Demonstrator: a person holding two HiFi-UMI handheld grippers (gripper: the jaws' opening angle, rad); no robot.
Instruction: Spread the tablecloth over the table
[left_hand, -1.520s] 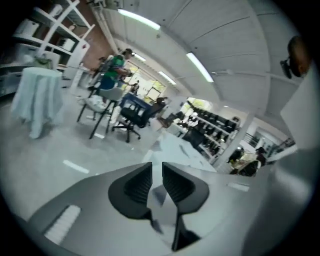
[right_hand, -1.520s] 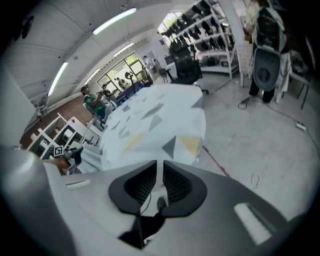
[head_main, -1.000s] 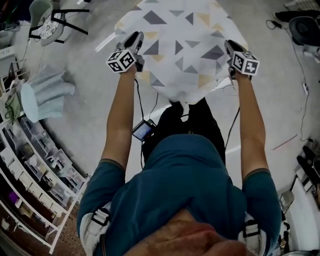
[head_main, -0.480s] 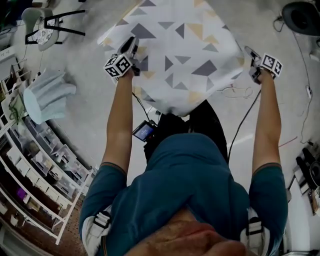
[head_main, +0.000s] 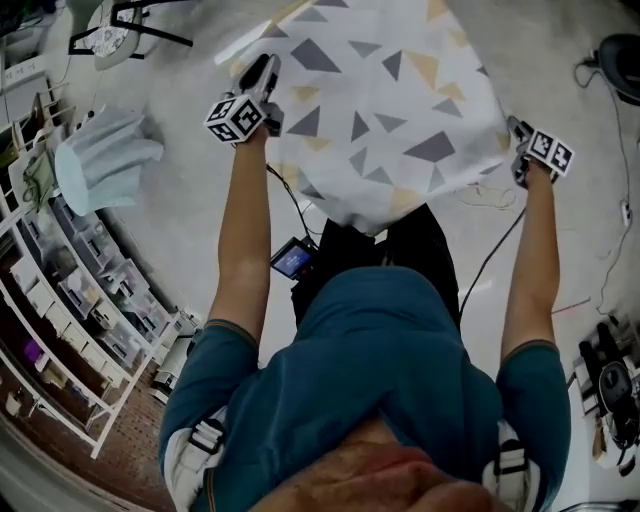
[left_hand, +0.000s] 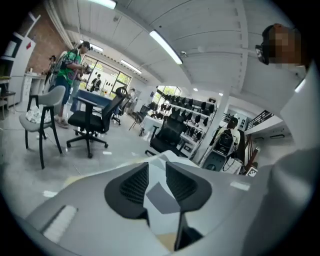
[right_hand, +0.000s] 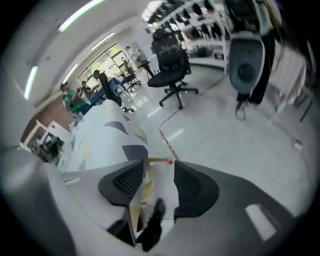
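Change: the tablecloth (head_main: 380, 110) lies wider and flatter than a second ago. My right gripper (head_main: 517, 128) has swung out and down to the cloth's right-hand edge, and its jaws have just been opening.
Bearing on task: I judge the spread nearly done, with that side being let go.
Room: open workshop with a pale floor (head_main: 180, 220), storage shelving (head_main: 80, 300) along the left and an office chair (right_hand: 172, 65) beyond.
Table: hidden under the cloth; I cannot see its edges.
Cloth: white with grey and yellow triangles, near corner hanging towards me.
Left side: left gripper (left_hand: 156, 167) is nearly closed, pinching the cloth's left edge.
Right side: right gripper's jaws stand well apart. The cloth edge lies between them against one pad, unpressed.
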